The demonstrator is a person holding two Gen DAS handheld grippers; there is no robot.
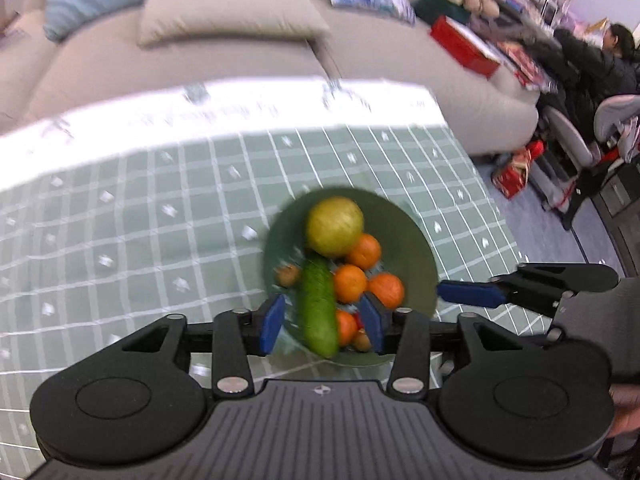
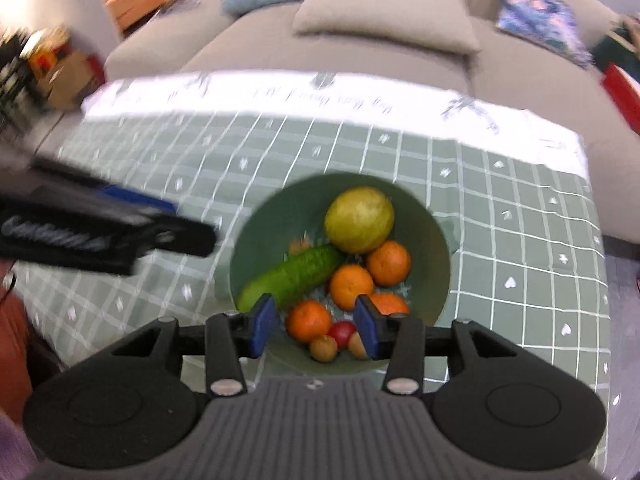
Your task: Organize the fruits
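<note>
we see left gripper (image 1: 324, 326) fingers apart, empty | right gripper (image 2: 316, 330) fingers apart, empty | fruits lie in bowl (image 2: 260, 220) on counter (image 2: 520, 240), cucumber (image 2: 292, 278) beside oranges (image 2: 352, 286)

Bowl (image 2: 436, 240) stands on the table cloth (image 2: 520, 264), centre of the right wrist frame, with the sofa (image 2: 360, 52) behind the table along the top; in the bowl, large round fruit (image 2: 359, 219) at upper right; cucumber (image 2: 294, 276) slants from it toward lower left; oranges (image 2: 351, 286) lie right of and below the cucumber; small fruits (image 2: 324, 347) sit at the near rim; a person (image 1: 600, 60) is at upper right of the left wrist frame.
</note>
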